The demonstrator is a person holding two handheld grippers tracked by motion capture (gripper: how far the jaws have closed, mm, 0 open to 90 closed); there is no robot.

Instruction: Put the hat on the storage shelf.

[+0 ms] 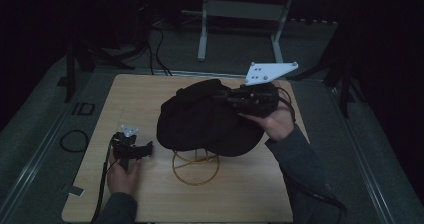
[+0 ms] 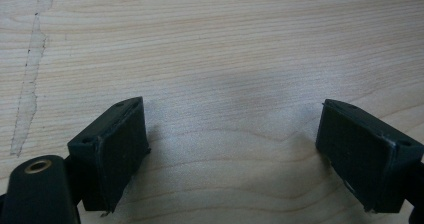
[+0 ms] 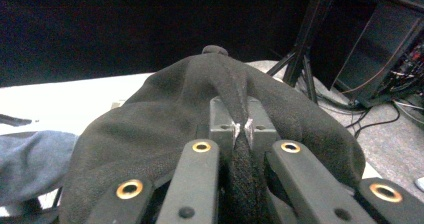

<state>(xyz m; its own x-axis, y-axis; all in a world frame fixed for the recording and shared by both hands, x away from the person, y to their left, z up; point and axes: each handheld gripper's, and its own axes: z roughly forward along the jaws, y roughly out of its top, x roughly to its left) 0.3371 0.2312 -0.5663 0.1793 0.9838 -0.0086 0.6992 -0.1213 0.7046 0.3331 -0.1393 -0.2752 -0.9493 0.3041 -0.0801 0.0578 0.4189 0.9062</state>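
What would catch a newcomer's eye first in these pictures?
The black cap, held above the middle of the wooden table with a fold of its fabric pinched in the right gripper. Just under it stands a gold wire stand. At the table's left the left gripper rests, jaws wide apart over bare wood.

- We count one black cap (image 1: pixel 205 119).
- We count one gold wire stand (image 1: pixel 196 168).
- We count two grippers: left gripper (image 1: pixel 131 149) and right gripper (image 1: pixel 235 98).
- We count one wooden table (image 1: pixel 240 189).

Hat (image 1: pixel 200 119) over wire stand (image 1: pixel 196 168)
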